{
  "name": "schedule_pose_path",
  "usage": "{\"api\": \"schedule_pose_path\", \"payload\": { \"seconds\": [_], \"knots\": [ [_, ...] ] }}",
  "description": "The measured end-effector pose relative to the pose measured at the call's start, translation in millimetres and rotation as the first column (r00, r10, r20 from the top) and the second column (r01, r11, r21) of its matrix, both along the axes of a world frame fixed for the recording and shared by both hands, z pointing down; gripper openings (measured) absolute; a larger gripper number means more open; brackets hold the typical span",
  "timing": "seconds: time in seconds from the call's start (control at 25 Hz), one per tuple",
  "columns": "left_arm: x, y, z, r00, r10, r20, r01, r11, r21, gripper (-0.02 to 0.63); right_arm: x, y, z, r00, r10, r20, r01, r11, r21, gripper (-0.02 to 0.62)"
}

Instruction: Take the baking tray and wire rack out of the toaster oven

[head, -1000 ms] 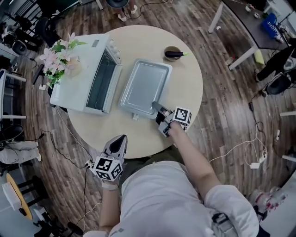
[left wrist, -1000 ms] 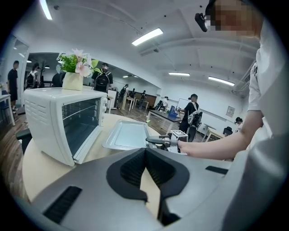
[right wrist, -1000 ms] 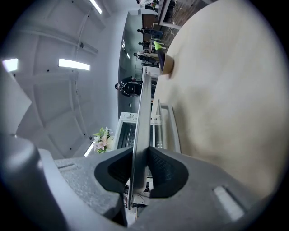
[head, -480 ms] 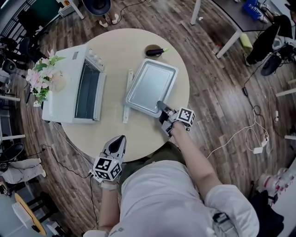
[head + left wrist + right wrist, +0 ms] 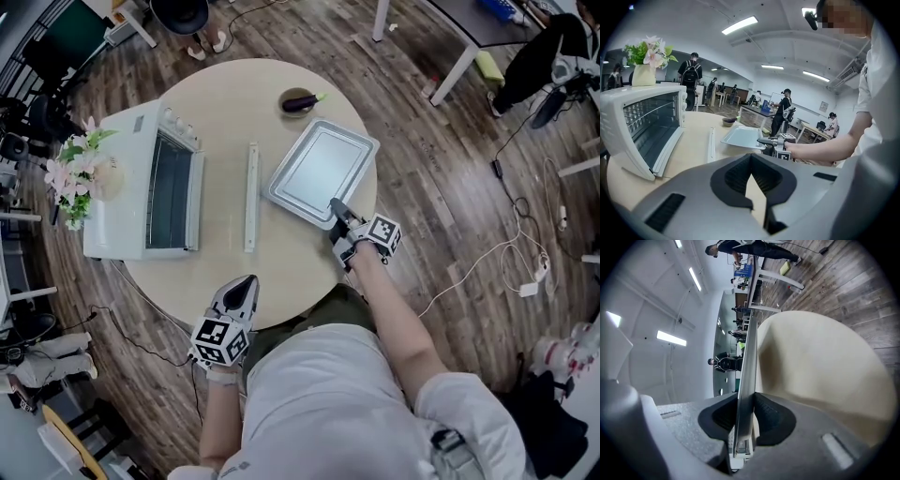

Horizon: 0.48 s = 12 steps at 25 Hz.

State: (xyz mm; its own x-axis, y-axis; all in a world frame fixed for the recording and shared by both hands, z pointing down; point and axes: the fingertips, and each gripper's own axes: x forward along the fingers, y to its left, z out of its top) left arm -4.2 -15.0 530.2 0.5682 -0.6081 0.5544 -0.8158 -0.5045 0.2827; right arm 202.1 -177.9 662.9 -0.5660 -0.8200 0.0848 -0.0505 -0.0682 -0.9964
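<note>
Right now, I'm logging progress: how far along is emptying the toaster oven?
Done: baking tray is out, over the table. In hand: right gripper grips its rim; left gripper is empty. Remaining: the wire rack, seemingly inside the toaster oven, behind its glass.

No words, brand names or numbers can be read anywhere; the only signs are black-and-white square markers on the cubes of the left gripper (image 5: 246, 284) and right gripper (image 5: 337, 208)
</note>
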Motion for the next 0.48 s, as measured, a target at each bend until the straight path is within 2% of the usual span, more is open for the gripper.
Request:
{"api": "schedule_pose_path", "payload": {
  "seconds": [0.08, 0.28, 0.48],
  "knots": [
    [-1, 2, 2, 1.000, 0.002, 0.006, -0.002, 1.000, -0.008, -0.002, 3, 1, 7, 1.000, 0.030, -0.004, -0.030, 0.999, -0.045, 0.083],
    [-8, 5, 2, 1.000, -0.018, 0.020, 0.019, 1.000, -0.013, -0.002, 5, -2, 14, 0.997, 0.076, -0.010, -0.076, 0.994, -0.072, 0.083],
    [-16, 4, 4, 0.999, -0.038, 0.023, 0.039, 0.999, -0.018, -0.001, 0, -13, 20, 0.988, 0.119, -0.097, -0.127, 0.989, -0.080, 0.083]
  ]
}}
